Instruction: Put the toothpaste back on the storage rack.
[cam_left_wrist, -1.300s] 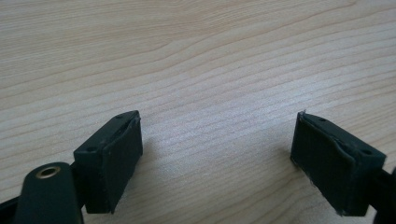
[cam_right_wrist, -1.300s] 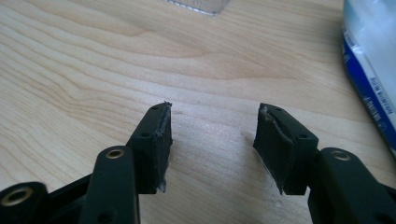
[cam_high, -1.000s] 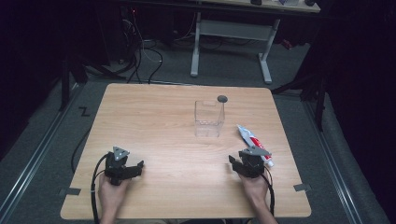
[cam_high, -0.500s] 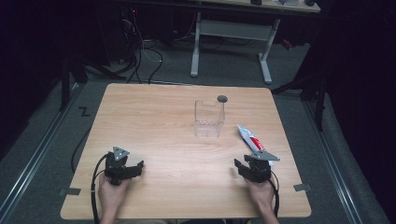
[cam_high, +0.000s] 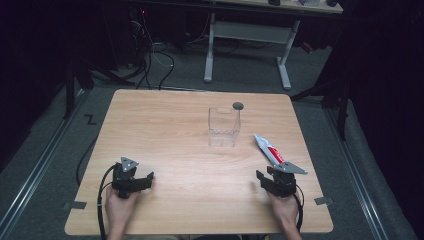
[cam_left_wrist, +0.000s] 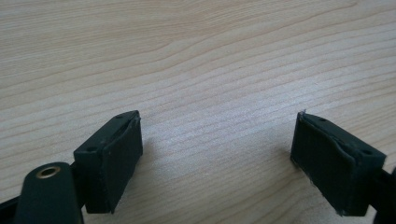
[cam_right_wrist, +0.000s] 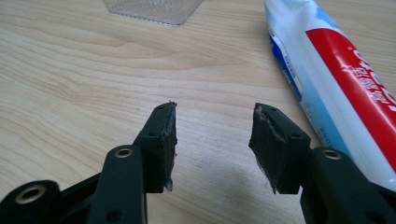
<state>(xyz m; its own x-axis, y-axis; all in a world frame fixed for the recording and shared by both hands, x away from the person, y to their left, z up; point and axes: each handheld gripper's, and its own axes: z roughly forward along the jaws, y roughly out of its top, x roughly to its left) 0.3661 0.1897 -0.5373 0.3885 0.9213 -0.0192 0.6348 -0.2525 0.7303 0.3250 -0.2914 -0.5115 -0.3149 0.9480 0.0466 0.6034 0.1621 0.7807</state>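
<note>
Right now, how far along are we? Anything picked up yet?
Nothing looks done. The toothpaste tube lies flat on the table, outside the clear box. Both claws are open and hold nothing: the right claw sits beside the tube, the left claw over bare wood. Presumably everything is left.

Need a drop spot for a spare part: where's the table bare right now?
Bare: the table left of the clear box, and the middle strip between the left gripper and right gripper. Crowded: the right edge, where the toothpaste tube lies just ahead of the right gripper.
</note>
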